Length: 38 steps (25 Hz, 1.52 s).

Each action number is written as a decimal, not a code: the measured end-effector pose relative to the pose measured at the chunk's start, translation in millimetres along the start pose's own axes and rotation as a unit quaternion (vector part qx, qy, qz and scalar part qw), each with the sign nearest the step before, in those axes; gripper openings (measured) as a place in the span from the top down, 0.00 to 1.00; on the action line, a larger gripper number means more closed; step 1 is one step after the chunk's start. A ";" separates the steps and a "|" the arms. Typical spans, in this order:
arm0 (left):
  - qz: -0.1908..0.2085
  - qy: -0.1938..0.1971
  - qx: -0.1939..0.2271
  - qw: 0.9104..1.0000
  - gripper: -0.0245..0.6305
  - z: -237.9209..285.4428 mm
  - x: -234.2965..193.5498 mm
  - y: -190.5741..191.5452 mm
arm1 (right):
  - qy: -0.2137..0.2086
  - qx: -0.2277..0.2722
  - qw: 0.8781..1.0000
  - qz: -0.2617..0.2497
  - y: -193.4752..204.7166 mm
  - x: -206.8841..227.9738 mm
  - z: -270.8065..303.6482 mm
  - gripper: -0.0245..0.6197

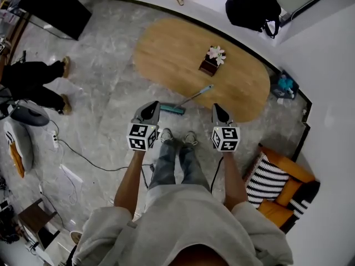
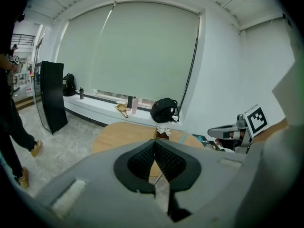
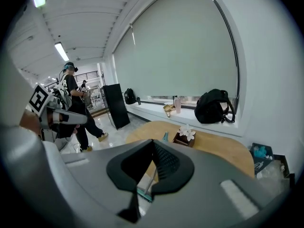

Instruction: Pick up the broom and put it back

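The broom (image 1: 176,108) rests with its teal head on the floor and its thin handle slanting up to the rim of the oval wooden table (image 1: 166,54). My left gripper (image 1: 148,112) hangs just left of the broom head, with its jaws shut and empty. My right gripper (image 1: 220,114) is to the right of the handle, also shut on nothing. In the right gripper view the teal broom head (image 3: 144,194) shows below the closed right gripper (image 3: 153,143). In the left gripper view the left gripper (image 2: 155,143) is shut, and the broom handle's teal end (image 2: 183,137) lies against the table.
A flower box (image 1: 213,60) sits on the table. A black backpack (image 1: 252,7) lies on the window ledge beyond. Another person (image 1: 33,79) stands at the left near a black panel (image 1: 52,10). Cables (image 1: 83,159) run over the floor, and a striped cushion chair (image 1: 266,179) is at the right.
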<state>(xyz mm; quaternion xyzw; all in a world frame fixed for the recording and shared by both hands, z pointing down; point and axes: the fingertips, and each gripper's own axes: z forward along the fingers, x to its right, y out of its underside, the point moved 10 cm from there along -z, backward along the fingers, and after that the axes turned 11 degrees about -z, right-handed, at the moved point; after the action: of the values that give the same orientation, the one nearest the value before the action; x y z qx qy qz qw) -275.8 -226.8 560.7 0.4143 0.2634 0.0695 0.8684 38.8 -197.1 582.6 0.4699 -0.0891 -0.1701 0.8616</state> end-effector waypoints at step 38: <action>-0.030 -0.011 -0.038 0.999 0.96 2.9 -16.6 67.9 | 0.005 -0.043 0.997 0.064 48.6 0.7 96.3 0.57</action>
<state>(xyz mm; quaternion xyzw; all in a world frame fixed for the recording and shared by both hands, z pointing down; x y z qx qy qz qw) -281.8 -190.5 620.2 0.3739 0.2632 0.0490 0.8880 19.4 -248.1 675.7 0.4263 -0.1075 -0.1158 0.8907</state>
